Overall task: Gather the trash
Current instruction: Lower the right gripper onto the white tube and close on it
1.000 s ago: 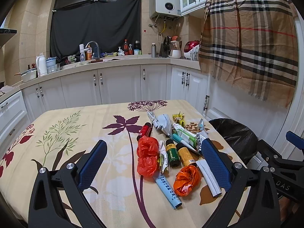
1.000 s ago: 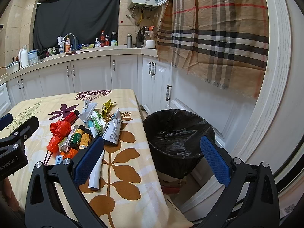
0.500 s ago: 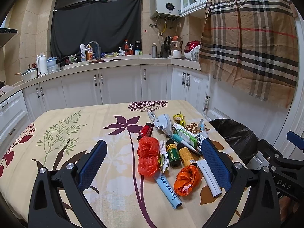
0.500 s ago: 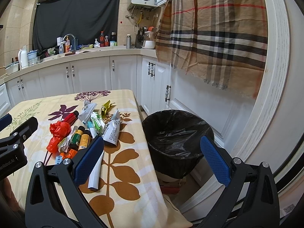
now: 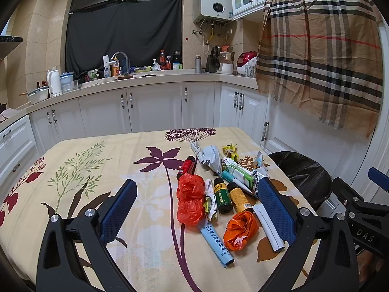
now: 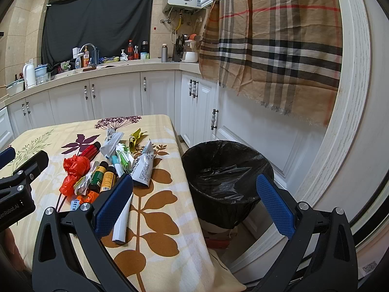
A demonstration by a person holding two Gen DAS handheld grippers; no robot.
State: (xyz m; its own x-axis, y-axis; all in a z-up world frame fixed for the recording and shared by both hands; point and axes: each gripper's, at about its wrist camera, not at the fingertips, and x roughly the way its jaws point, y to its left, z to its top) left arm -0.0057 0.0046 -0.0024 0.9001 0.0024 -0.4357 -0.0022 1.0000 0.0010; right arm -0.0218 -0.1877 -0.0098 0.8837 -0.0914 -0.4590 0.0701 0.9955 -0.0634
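Best lowering the left tongs (image 5: 197,209), spread wide and empty, straight over the trash (image 5: 218,189) heaped between their tips, pinching one piece only, then carrying it rightward to the bin (image 6: 226,177) gaping between the likewise-spread right tongs (image 6: 194,199).

Your left wrist view looks forward low over the floral-clothed table (image 5: 97,170), close to the scattered trash. Your right wrist view sits further right, facing the black-lined round bin (image 6: 226,182). Both share the table, trash and bin.
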